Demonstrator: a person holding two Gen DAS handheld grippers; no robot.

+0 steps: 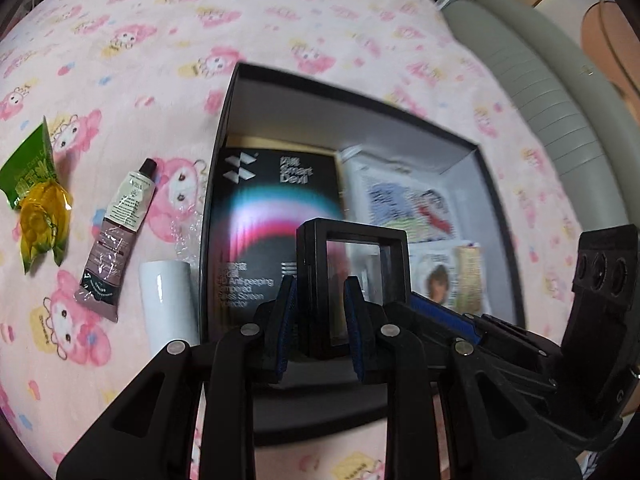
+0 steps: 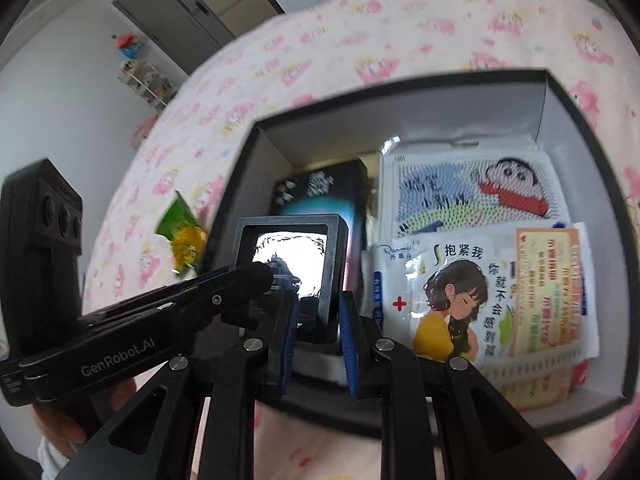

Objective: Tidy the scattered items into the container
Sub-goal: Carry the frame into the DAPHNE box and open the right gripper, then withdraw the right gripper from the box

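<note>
A black open box [image 1: 228,128] [image 2: 592,128] lies on the pink patterned blanket. It holds a black screen-protector pack [image 1: 272,208] [image 2: 320,188], a cartoon card [image 2: 472,196] and sachets [image 2: 452,292]. A small black frame case with a clear window [image 1: 354,280] [image 2: 292,272] stands upright over the box. My left gripper [image 1: 320,320] and my right gripper [image 2: 318,340] are both shut on it, from opposite sides. On the blanket left of the box lie a hand-cream tube [image 1: 118,236], a white cylinder [image 1: 170,304] and a green-yellow candy wrapper [image 1: 34,196] [image 2: 182,236].
A grey padded headboard [image 1: 540,80] borders the bed at the right. A clear plastic scrap [image 1: 186,232] lies by the box's left wall. In the right wrist view, a grey wardrobe [image 2: 180,12] and a small shelf [image 2: 148,80] stand by the far wall.
</note>
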